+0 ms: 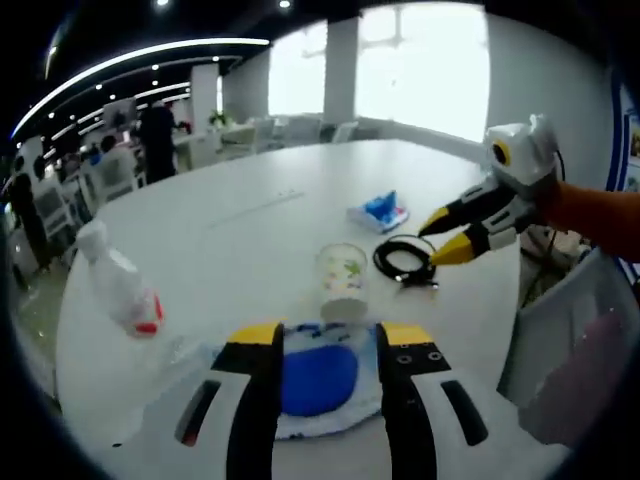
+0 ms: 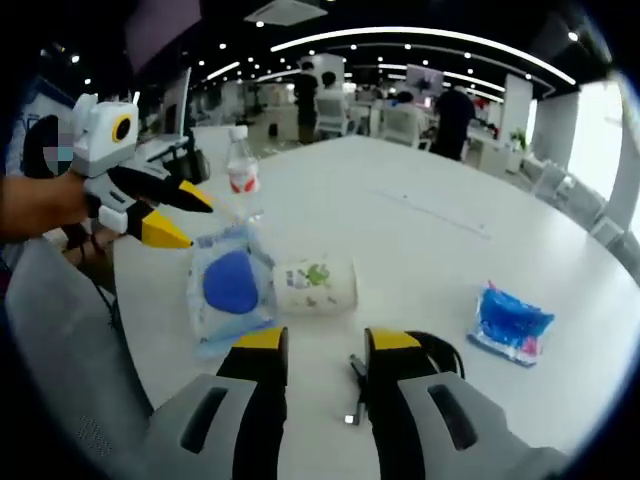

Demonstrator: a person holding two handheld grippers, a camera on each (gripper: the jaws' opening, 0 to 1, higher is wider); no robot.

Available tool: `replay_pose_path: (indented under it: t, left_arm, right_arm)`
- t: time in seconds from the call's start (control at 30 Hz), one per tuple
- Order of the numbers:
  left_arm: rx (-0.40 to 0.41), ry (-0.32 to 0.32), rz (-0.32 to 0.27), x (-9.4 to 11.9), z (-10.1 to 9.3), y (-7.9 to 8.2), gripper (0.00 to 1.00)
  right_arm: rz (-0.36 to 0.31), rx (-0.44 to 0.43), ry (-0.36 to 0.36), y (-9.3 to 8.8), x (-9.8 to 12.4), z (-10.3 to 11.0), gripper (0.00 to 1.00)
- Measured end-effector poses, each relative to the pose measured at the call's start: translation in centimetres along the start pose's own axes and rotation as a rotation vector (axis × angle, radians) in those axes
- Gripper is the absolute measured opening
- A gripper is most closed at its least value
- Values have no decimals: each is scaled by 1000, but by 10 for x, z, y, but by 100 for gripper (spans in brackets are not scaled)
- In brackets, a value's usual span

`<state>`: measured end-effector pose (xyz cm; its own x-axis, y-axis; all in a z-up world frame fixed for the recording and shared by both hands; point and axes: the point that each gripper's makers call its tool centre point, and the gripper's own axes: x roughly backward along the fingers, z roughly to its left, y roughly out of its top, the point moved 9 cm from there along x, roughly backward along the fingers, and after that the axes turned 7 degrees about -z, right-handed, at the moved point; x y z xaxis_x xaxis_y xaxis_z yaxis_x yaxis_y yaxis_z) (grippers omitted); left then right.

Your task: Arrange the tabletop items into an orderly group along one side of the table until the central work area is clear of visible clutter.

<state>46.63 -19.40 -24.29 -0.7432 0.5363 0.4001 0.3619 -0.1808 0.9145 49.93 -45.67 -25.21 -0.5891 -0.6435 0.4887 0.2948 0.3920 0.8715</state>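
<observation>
My left gripper [image 1: 330, 340] is open, its jaws on either side of a white packet with a blue centre [image 1: 320, 380], which lies just below them. From the right gripper view, the same gripper [image 2: 182, 218] hovers open over the packet's [image 2: 230, 285] end. A cup with a green print [image 2: 315, 287] lies on its side beside the packet. My right gripper [image 2: 327, 345] is open above a coiled black cable [image 2: 425, 348]. In the left gripper view it [image 1: 443, 238] is next to the cable [image 1: 405, 260]. A small blue packet [image 2: 510, 320] and a clear bottle with a red label [image 2: 240, 165] lie further off.
The white table [image 1: 260, 215] is large and round, with bare surface beyond the items. A grey chair back [image 1: 570, 350] stands at the near edge. Other tables, chairs and people [image 1: 155, 135] are far behind. The cup [image 1: 342, 282], blue packet [image 1: 380, 212] and bottle [image 1: 120, 290] are spread out.
</observation>
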Motion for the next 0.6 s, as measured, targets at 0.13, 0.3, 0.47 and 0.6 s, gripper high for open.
replay_pose_path:
  t: [0.13, 0.3, 0.47, 0.6]
  left_arm:
    - [-19, 4, -2, 10, 15, -6, 35]
    - [-12, 14, 0, 20, 40, -18, 34]
    - [-9, 23, 17, 22, 64, -37, 35]
    - [14, 15, 26, 20, 78, -48, 35]
  right_arm:
    - [5, 9, 22, 2, -5, 11, 30]
    - [11, 13, 41, 3, -11, 23, 30]
    - [24, 10, 50, 2, -15, 32, 30]
    - [36, 1, 55, 0, -18, 38, 30]
